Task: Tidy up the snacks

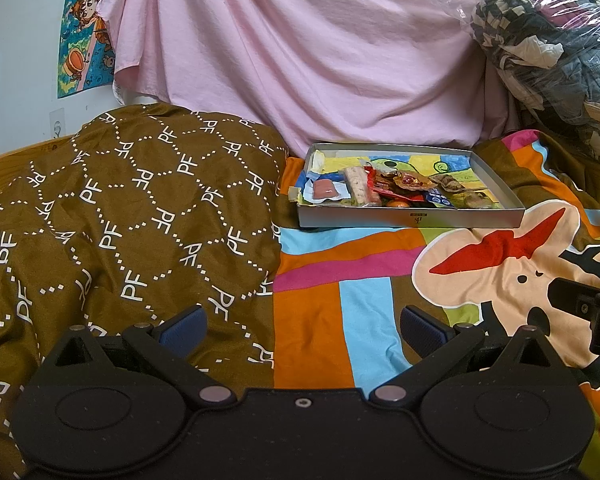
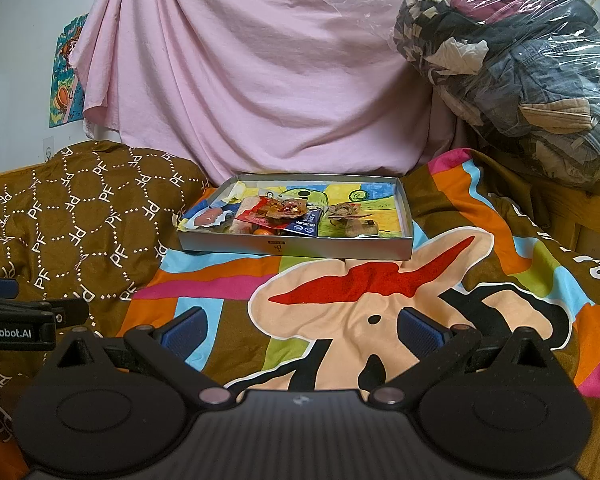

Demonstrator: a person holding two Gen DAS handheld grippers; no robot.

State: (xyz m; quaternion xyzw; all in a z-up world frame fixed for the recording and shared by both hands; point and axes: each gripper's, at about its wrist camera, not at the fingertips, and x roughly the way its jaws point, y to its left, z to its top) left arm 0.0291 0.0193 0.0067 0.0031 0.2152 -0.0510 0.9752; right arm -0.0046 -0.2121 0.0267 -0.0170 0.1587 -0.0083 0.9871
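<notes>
A shallow grey cardboard tray lies on the bed and also shows in the right wrist view. It holds several snacks: a pink jelly cup, a pale wrapped bar, red wrappers, a blue packet, brown pieces. My left gripper is open and empty, well short of the tray. My right gripper is open and empty, also short of it.
A colourful cartoon bedsheet covers the bed. A brown patterned quilt is heaped at the left. A pink sheet hangs behind. A plastic bag of clothes sits at the back right. The other gripper shows at each view's edge.
</notes>
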